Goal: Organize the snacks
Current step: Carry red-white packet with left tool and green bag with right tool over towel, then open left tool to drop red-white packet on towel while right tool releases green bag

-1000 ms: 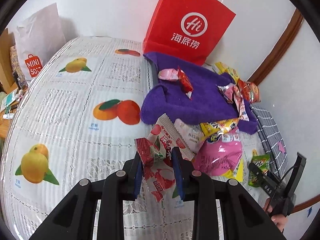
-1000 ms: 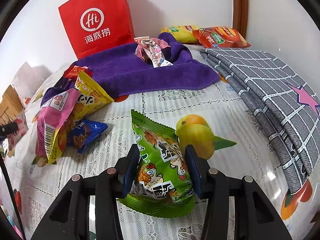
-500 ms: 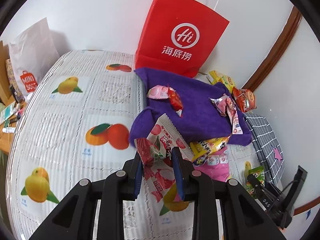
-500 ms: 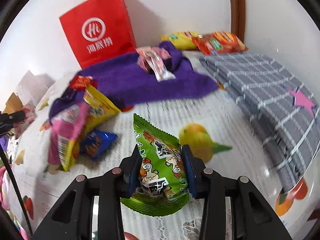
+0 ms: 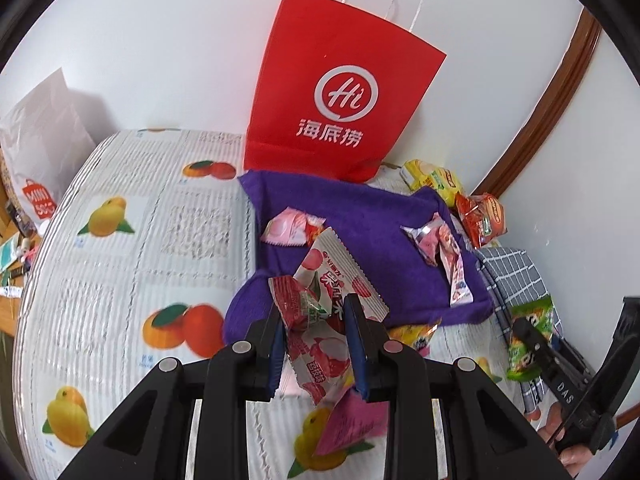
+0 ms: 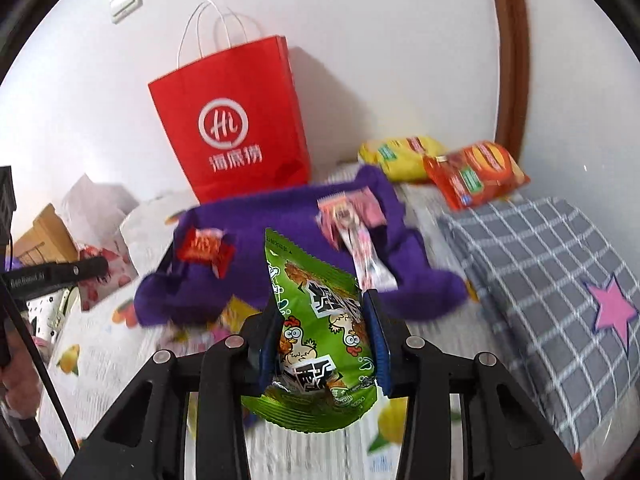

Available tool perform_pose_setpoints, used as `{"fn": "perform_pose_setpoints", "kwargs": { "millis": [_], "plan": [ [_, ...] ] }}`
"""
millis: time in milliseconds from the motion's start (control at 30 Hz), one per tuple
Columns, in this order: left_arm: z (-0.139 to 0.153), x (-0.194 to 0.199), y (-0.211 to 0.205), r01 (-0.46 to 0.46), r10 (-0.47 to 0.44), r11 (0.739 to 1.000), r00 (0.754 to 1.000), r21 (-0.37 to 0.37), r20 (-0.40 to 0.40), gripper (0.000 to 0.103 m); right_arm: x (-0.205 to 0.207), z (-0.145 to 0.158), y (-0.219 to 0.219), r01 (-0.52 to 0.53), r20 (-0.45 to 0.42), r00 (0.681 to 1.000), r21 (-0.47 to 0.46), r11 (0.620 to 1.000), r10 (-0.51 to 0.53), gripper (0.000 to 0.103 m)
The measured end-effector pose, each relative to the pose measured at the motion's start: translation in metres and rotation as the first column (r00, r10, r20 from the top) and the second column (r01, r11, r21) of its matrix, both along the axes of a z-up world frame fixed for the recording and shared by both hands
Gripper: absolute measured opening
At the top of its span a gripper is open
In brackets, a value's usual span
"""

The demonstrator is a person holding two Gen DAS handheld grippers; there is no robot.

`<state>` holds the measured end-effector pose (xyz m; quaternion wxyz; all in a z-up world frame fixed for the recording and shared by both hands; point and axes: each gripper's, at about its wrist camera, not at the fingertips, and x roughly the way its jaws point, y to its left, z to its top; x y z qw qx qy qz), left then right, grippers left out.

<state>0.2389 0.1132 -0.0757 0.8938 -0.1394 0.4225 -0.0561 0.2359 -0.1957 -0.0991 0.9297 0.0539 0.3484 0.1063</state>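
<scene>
While each claw clamps a packet, the red bag stands upright, contents unseen.

A home, most likely a bedroom or living room. A white lace cloth printed with fruit covers the table, which stands against a plain white wall with a light switch and brown wooden door trim. Shopping bags, one red and one white, a purple towel, a folded checked blanket and loose snack packets lie about.
</scene>
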Motion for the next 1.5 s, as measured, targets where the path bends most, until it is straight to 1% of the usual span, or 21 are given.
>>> {"fn": "perform_pose_setpoints", "kwargs": {
  "millis": [200, 333, 400, 500, 567, 667, 767, 833, 967, 1033, 1133, 1167, 1200, 1267, 1500],
  "plan": [
    [0.007, 0.019, -0.011, 0.005, -0.005, 1.000, 1.000, 0.016, 0.030, 0.026, 0.035, 0.012, 0.008, -0.026, 0.027, 0.999, 0.022, 0.999, 0.026, 0.039],
    [0.006, 0.032, -0.019, 0.015, -0.016, 0.999, 0.999, 0.029, 0.046, 0.026, 0.058, 0.012, 0.015, -0.053, 0.022, 0.998, 0.033, 0.998, 0.052, 0.039],
    [0.004, 0.039, -0.023, 0.021, -0.023, 0.999, 0.998, 0.038, 0.050, 0.026, 0.070, 0.008, 0.018, -0.066, 0.011, 0.998, 0.048, 0.997, 0.065, 0.039],
    [-0.005, 0.049, -0.028, 0.036, -0.037, 0.999, 0.998, 0.027, 0.041, 0.026, 0.088, -0.002, 0.023, -0.075, -0.007, 0.997, 0.071, 0.995, 0.076, 0.039],
    [-0.012, 0.058, -0.032, 0.044, -0.044, 0.999, 0.999, 0.025, 0.028, 0.026, 0.099, -0.013, 0.028, -0.084, -0.022, 0.996, 0.077, 0.994, 0.086, 0.039],
    [-0.022, 0.070, -0.037, 0.055, -0.055, 0.997, 0.998, 0.046, 0.002, 0.026, 0.111, -0.031, 0.032, -0.082, -0.048, 0.995, 0.078, 0.994, 0.086, 0.039],
    [-0.031, 0.083, -0.041, 0.064, -0.062, 0.994, 0.998, 0.090, -0.027, 0.026, 0.115, -0.044, 0.033, -0.083, -0.069, 0.994, 0.083, 0.993, 0.089, 0.039],
    [-0.039, 0.093, -0.043, 0.060, -0.052, 0.991, 0.996, 0.120, -0.067, 0.026, 0.116, -0.049, 0.033, -0.084, -0.072, 0.993, 0.069, 0.994, 0.089, 0.039],
    [-0.049, 0.107, -0.046, 0.084, -0.072, 0.990, 0.992, 0.115, -0.108, 0.026, 0.116, -0.056, 0.030, -0.082, -0.084, 0.993, 0.073, 0.994, 0.088, 0.039],
    [-0.055, 0.110, -0.050, 0.103, -0.087, 0.987, 0.988, 0.126, -0.127, 0.026, 0.118, -0.060, 0.030, -0.087, -0.095, 0.991, 0.072, 0.994, 0.094, 0.039],
    [-0.063, 0.109, -0.050, 0.116, -0.098, 0.985, 0.986, 0.131, -0.133, 0.026, 0.123, -0.070, 0.029, -0.085, -0.123, 0.988, 0.086, 0.993, 0.096, 0.039],
    [-0.065, 0.109, -0.049, 0.117, -0.097, 0.982, 0.986, 0.145, -0.138, 0.026, 0.123, -0.072, 0.029, -0.079, -0.129, 0.988, 0.087, 0.993, 0.090, 0.039],
    [-0.066, 0.110, -0.048, 0.122, -0.101, 0.981, 0.985, 0.149, -0.142, 0.026, 0.124, -0.073, 0.029, -0.078, -0.131, 0.987, 0.093, 0.993, 0.090, 0.039],
    [-0.064, 0.112, -0.043, 0.109, -0.091, 0.985, 0.986, 0.132, -0.141, 0.026, 0.124, -0.075, 0.031, -0.089, -0.127, 0.987, 0.102, 0.991, 0.102, 0.039],
    [-0.066, 0.115, -0.040, 0.116, -0.095, 0.985, 0.983, 0.124, -0.160, 0.026, 0.124, -0.078, 0.040, -0.115, -0.126, 0.984, 0.069, 0.991, 0.123, 0.041]
  ]
}}
